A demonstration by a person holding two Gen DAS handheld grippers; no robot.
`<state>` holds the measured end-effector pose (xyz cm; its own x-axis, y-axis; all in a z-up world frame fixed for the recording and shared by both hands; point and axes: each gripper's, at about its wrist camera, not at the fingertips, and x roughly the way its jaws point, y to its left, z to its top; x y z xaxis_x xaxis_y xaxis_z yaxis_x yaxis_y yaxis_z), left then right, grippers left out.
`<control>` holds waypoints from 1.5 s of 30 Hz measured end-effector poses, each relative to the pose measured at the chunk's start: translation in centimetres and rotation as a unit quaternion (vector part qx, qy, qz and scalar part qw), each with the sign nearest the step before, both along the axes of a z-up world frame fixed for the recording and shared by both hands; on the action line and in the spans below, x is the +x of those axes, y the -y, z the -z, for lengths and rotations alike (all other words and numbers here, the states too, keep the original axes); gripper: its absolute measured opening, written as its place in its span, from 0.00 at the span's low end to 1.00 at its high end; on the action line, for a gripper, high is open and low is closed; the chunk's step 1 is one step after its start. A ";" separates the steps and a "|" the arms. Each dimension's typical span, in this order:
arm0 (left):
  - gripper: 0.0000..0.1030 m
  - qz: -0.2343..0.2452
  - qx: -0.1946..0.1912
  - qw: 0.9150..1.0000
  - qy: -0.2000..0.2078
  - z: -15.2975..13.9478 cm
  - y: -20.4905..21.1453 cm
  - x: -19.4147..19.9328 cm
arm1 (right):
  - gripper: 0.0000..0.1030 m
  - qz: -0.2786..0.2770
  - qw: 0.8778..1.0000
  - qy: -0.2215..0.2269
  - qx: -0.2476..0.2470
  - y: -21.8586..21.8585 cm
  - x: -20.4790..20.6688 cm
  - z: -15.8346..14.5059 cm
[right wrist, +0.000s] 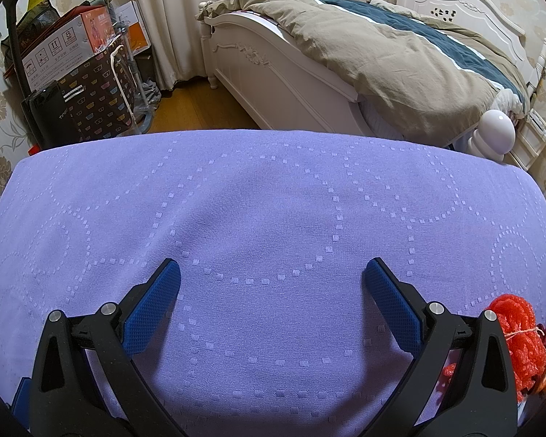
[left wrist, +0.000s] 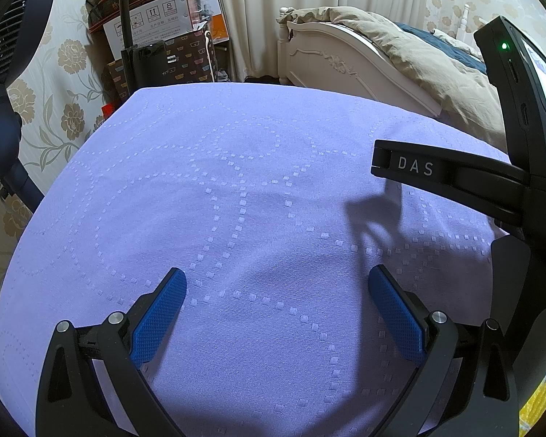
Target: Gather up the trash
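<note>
A table under a purple patterned cloth fills both views, and it shows in the right wrist view too. My left gripper is open and empty above the cloth, its blue pads wide apart. My right gripper is open and empty as well. A crumpled red-orange mesh net bag lies on the cloth at the lower right of the right wrist view, just right of the right finger. The right gripper's black body, marked DAS, shows at the right of the left wrist view. A bit of yellow wrapper peeks in at that view's bottom right corner.
A white bed with a beige and blue quilt stands beyond the table on the right. Boxes and a patterned bag are stacked by the wall at the back left. A dark blue fan stands at the left. White curtains hang behind.
</note>
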<state>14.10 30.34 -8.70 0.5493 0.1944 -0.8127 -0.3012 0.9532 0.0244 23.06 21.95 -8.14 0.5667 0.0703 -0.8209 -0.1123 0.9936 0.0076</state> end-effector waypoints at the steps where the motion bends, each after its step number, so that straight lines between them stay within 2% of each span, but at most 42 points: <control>1: 0.95 0.000 0.000 1.000 0.000 0.0 -0.1 0.0 | 0.96 0.000 1.000 0.000 0.000 0.0 0.0 0.0; 45: 0.95 0.000 0.001 1.000 0.000 -0.2 0.0 0.1 | 0.96 0.001 1.000 0.000 0.000 -0.1 0.0 0.0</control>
<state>14.17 30.34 -8.47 0.5486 0.1960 -0.8128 -0.3016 0.9531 0.0262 23.10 22.02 -8.13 0.5666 0.0696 -0.8210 -0.1112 0.9938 0.0075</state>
